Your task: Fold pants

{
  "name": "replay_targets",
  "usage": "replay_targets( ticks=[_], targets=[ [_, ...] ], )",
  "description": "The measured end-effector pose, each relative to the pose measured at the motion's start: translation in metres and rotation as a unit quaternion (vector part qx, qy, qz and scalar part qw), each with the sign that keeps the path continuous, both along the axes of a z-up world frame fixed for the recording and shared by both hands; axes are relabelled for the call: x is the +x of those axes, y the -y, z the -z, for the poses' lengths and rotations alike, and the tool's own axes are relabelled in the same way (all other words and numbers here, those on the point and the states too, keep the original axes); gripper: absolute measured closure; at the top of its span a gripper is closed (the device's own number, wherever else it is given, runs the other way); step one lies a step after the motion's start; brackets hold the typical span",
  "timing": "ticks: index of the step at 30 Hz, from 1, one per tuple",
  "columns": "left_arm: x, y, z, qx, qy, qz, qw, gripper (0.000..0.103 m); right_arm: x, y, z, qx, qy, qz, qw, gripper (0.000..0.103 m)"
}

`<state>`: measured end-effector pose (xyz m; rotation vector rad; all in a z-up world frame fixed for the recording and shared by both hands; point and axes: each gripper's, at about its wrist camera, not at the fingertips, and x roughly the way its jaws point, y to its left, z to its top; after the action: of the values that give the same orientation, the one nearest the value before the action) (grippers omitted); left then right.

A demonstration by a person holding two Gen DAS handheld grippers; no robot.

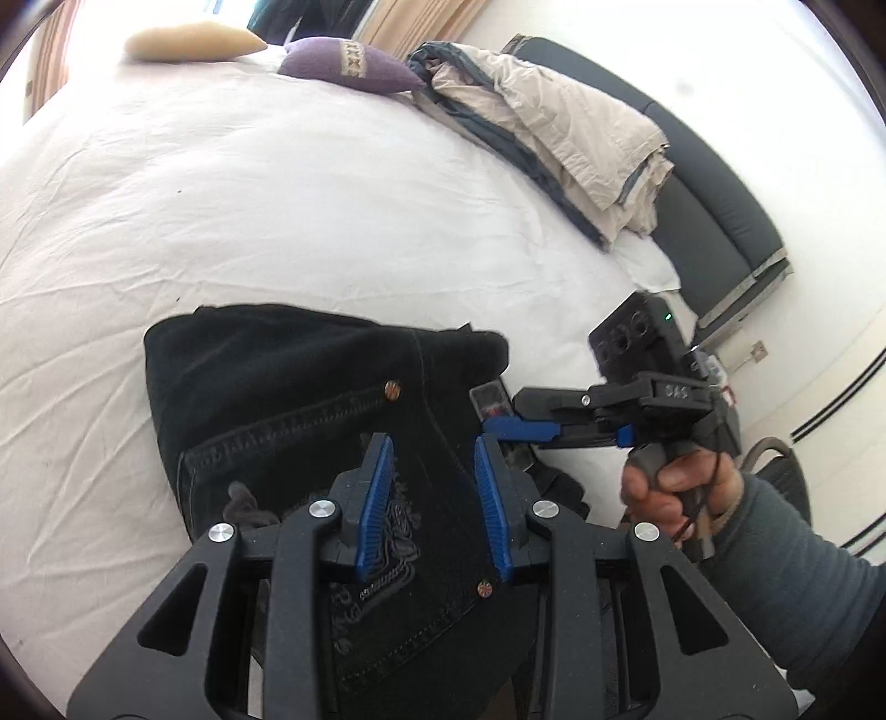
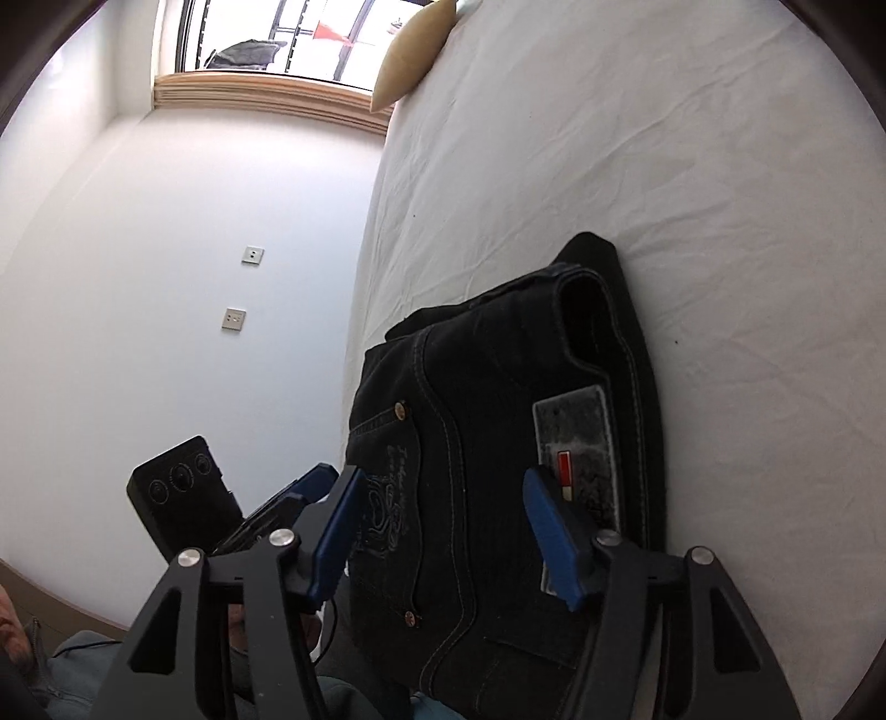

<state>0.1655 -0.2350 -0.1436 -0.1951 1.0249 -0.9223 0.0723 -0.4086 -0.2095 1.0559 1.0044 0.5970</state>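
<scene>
Black jeans lie folded into a compact stack on the white bed, back pocket with embroidery facing up. My left gripper hovers over the pocket, its blue pads apart with nothing pinched between them. My right gripper comes in from the right at the waistband edge, held by a hand. In the right wrist view the jeans show a grey label patch. The right gripper stands open above them, pads wide and not pressing on cloth. The left gripper shows at the lower left.
White bed sheet spreads beyond the jeans. A purple pillow and a tan pillow lie at the far end. A crumpled beige and grey cover sits at the right edge beside a dark bench. A white wall runs along the bed's side.
</scene>
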Motion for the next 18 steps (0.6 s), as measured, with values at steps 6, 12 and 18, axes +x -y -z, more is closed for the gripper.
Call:
replay_targets(
  ticks=[6, 12, 18],
  targets=[
    [0.048, -0.034, 0.025, -0.122, -0.056, 0.040, 0.9901, 0.074, -0.010, 0.003, 0.007, 0.021, 0.006, -0.005, 1.000, 0.040],
    [0.034, -0.062, 0.066, -0.185, -0.086, 0.050, 0.9777, 0.074, -0.008, 0.001, 0.007, 0.023, 0.009, -0.007, 1.000, 0.040],
    [-0.018, -0.080, 0.081, -0.238, -0.098, 0.067, 0.9639, 0.074, -0.018, 0.002, 0.009, 0.033, 0.013, -0.010, 0.999, 0.040]
  ],
)
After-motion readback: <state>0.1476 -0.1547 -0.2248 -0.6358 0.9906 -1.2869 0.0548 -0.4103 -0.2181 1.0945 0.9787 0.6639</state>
